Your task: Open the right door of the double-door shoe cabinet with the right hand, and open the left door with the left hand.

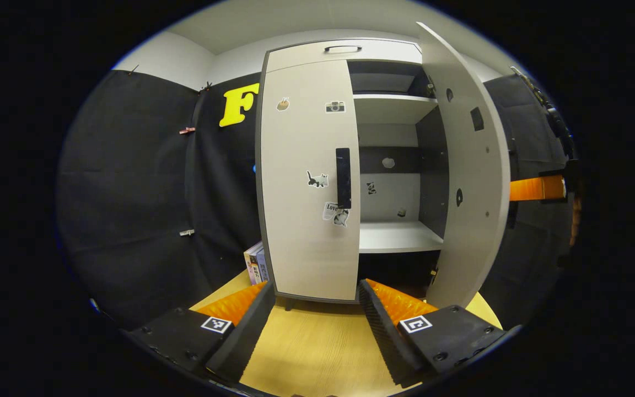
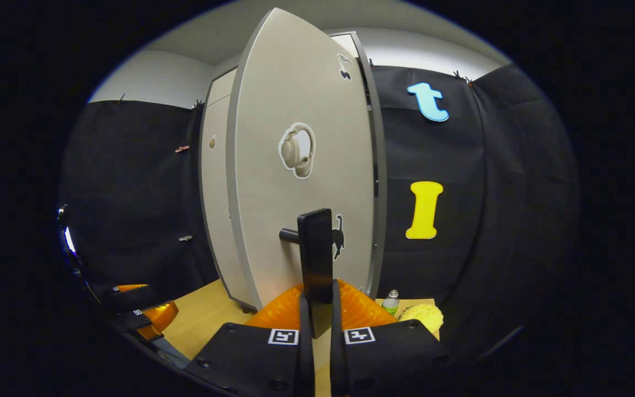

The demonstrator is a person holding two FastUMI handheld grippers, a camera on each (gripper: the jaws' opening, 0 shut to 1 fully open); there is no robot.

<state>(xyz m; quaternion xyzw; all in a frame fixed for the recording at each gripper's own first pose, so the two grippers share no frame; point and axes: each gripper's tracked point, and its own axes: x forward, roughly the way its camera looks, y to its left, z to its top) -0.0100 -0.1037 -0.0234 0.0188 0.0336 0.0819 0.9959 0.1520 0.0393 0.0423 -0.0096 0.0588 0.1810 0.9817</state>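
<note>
While its left door stays flat and shut, the tall pale grey double-door shoe cabinet (image 1: 317,176) stands on the light wooden counter (image 1: 317,347) against the black cloth wall. In the left gripper view, the grey right door (image 1: 469,171) is swung outward, edge-on toward the camera, baring white shelves (image 1: 397,234) and a dark interior. The closed grey left door (image 1: 301,182) carries several small stickers and a black vertical bar handle (image 1: 343,177) near its inner edge. The left gripper (image 1: 316,309) hangs in front of that door, low and apart from it, jaws spread wide with nothing between them. In the right gripper view, the right gripper (image 2: 317,300) has its jaws closed narrowly on the black bar handle (image 2: 316,256) of the open right door, both fingers pressing its lower end. Beside the cabinet's left foot lean a few colourful boxes (image 1: 256,263). By the counter's far edge sit a small clear bottle (image 2: 390,301) and a yellow crumpled object (image 2: 422,317).
</note>
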